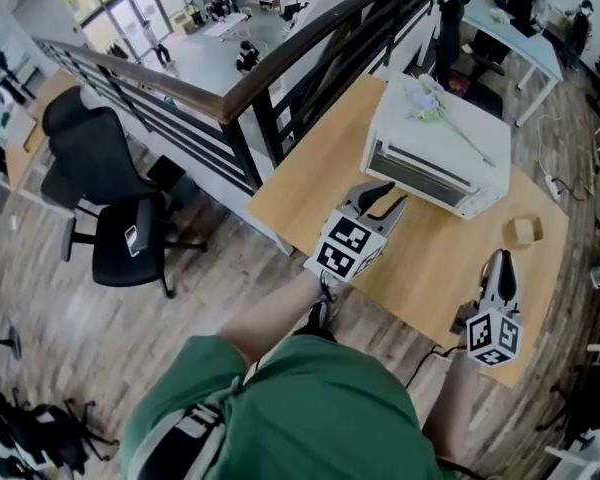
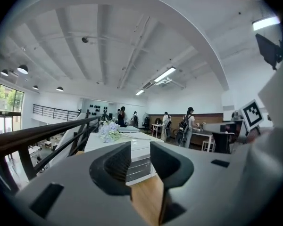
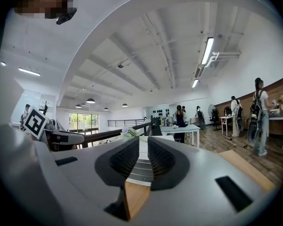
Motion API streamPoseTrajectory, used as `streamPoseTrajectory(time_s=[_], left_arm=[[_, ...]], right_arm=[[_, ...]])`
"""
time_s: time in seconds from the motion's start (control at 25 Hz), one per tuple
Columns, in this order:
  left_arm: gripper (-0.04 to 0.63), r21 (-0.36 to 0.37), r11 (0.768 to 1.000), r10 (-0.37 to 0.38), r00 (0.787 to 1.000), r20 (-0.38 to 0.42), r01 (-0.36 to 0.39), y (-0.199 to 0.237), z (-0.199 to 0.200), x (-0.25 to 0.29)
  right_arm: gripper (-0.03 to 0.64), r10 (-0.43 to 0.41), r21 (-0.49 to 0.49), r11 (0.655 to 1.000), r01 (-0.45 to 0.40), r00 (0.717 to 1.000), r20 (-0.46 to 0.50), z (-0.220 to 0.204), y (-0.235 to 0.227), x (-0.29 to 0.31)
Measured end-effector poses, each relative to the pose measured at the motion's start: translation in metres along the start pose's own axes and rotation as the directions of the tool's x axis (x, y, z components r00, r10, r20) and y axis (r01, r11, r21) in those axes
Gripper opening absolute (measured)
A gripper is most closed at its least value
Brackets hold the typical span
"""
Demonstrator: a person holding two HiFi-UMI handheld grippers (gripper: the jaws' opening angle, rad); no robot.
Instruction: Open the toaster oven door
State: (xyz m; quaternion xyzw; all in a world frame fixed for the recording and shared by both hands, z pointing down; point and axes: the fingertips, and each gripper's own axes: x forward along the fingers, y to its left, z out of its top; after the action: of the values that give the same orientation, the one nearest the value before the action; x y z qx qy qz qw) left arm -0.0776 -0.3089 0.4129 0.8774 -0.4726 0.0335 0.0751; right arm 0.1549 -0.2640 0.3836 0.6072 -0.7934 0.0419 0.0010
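Note:
A white toaster oven (image 1: 435,148) stands at the far side of a wooden table (image 1: 420,258), its door shut and facing me. A bunch of pale flowers (image 1: 427,103) lies on its top. My left gripper (image 1: 395,193) hovers just short of the oven's front left corner. Its jaws stand a little apart with nothing between them. In the left gripper view the gripper (image 2: 140,152) frames the oven (image 2: 137,154) in that gap. My right gripper (image 1: 502,258) hangs over the table's near right part, away from the oven. Its view shows the gripper (image 3: 143,149) with only a narrow empty slit.
A small cardboard piece (image 1: 523,230) lies on the table to the right of the oven. A dark railing (image 1: 280,68) runs along the table's left side, with a lower floor beyond it. A black office chair (image 1: 110,198) stands at the left. People stand at desks farther off.

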Motion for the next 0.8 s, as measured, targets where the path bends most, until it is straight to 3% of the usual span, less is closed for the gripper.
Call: streamPoseTrajectory(time_s=[0.16, 0.44, 0.6, 0.8], left_arm=[[0.132, 0.015, 0.998, -0.058, 0.997, -0.045, 0.058, 0.024, -0.014, 0.035], [0.153, 0.069, 0.993, -0.089, 0.992, -0.093, 0.096, 0.065, -0.036, 0.086], [0.158, 0.058, 0.989, -0.128, 0.984, -0.123, 0.135, 0.059, -0.043, 0.108], [0.17, 0.203, 0.959, -0.16, 0.969, -0.186, 0.197, 0.046, -0.056, 0.142]], right_arm=[[0.063, -0.062, -0.001, 0.998, 0.062, 0.998, -0.014, -0.006, -0.001, 0.021], [0.066, -0.148, 0.001, 0.989, 0.148, 0.988, -0.032, -0.026, -0.011, 0.05], [0.066, -0.234, -0.01, 0.972, 0.234, 0.97, -0.063, -0.025, -0.018, 0.031], [0.066, -0.298, -0.014, 0.955, 0.297, 0.953, -0.061, -0.022, -0.034, 0.025]])
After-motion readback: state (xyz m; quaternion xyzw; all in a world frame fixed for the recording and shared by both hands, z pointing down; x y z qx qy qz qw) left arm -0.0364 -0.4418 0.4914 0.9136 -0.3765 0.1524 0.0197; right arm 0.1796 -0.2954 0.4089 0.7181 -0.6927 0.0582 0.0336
